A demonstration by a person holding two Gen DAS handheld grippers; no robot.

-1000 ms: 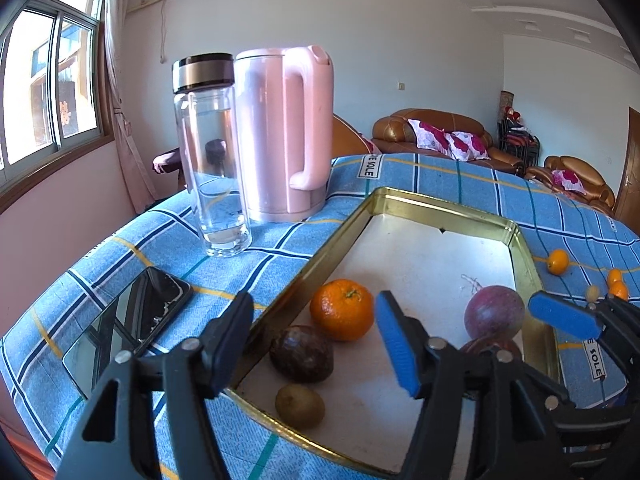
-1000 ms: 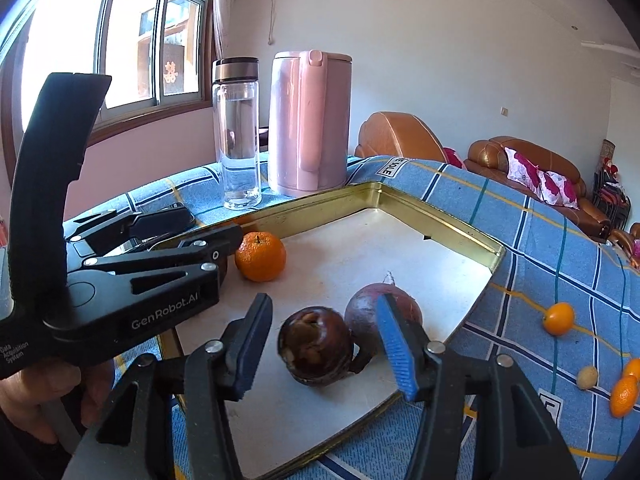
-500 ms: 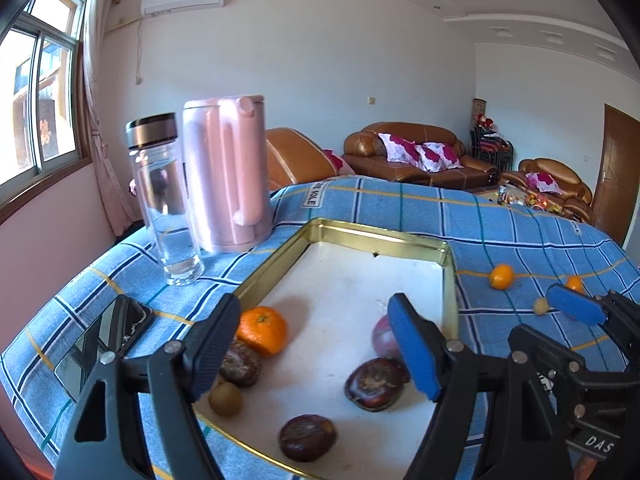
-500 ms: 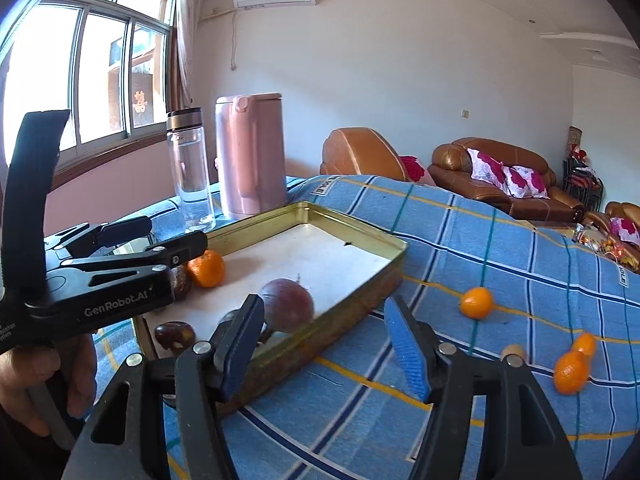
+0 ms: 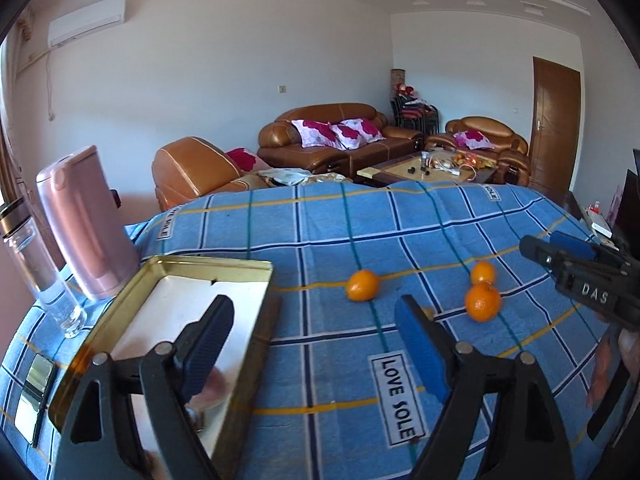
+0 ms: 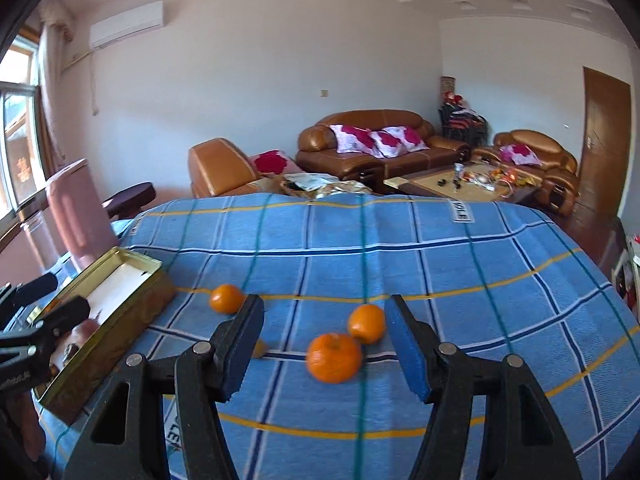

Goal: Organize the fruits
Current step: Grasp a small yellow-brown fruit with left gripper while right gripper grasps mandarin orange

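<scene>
L wrist view: left tongs (image 5: 316, 340) were seen opening, nothing between them, above blue checked counter (image 5: 320, 240); gold tray (image 5: 224, 266) at left.
R wrist view: right tongs (image 6: 324, 340) were held apart, empty, framing two oranges (image 6: 334, 358) on cloth.

Three mandarins lie loose: one (image 5: 362, 285), a second (image 5: 483, 272), a third (image 5: 483, 302). One gold tin tray (image 5: 208, 265), one pink kettle (image 5: 86, 224), one glass bottle (image 5: 38, 272), one phone (image 5: 34, 394).
</scene>
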